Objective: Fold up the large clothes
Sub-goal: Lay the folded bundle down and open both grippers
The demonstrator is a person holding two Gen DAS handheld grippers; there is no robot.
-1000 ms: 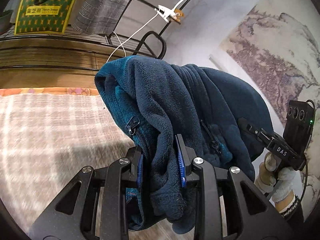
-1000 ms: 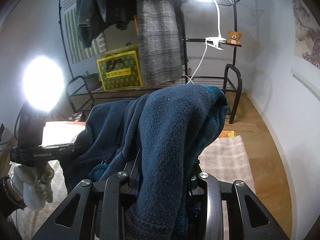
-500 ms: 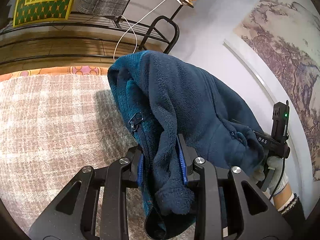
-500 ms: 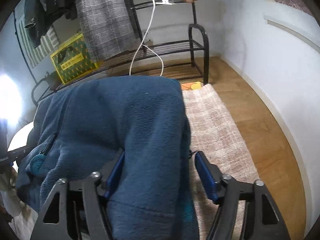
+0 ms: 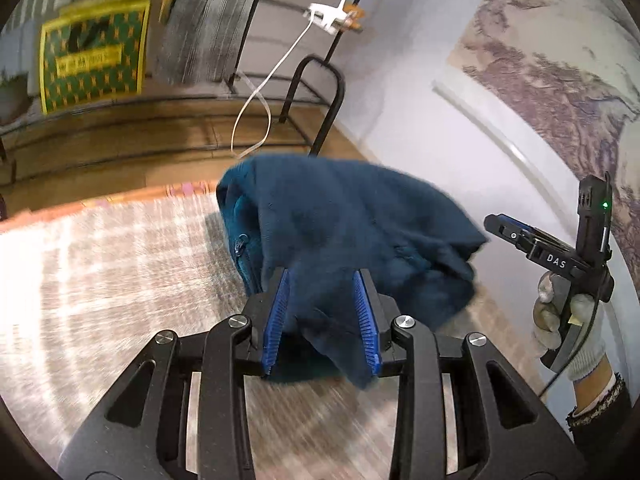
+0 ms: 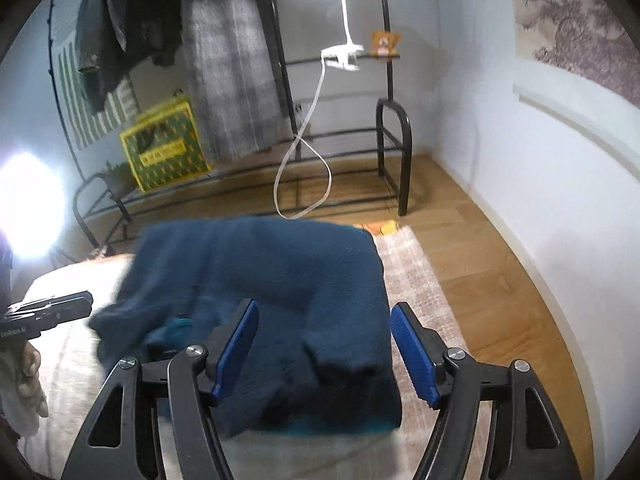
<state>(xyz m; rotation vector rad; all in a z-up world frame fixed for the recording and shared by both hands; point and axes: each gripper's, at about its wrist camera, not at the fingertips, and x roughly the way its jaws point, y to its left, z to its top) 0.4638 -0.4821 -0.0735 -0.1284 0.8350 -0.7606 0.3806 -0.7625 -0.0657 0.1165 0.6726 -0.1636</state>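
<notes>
The blue fleece jacket (image 5: 344, 232) lies bunched at twelve o'clock of both grippers. The left gripper (image 5: 322, 320), just opening, has loose fabric between its pads; the right gripper (image 6: 324, 354) gapes wide, gripping nothing.

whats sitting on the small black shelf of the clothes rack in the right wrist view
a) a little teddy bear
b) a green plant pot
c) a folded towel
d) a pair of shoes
a: a small brown teddy bear sits on the narrow upper shelf of the black rack, beside the white clip lamp, above and behind the blue fleece.
</notes>
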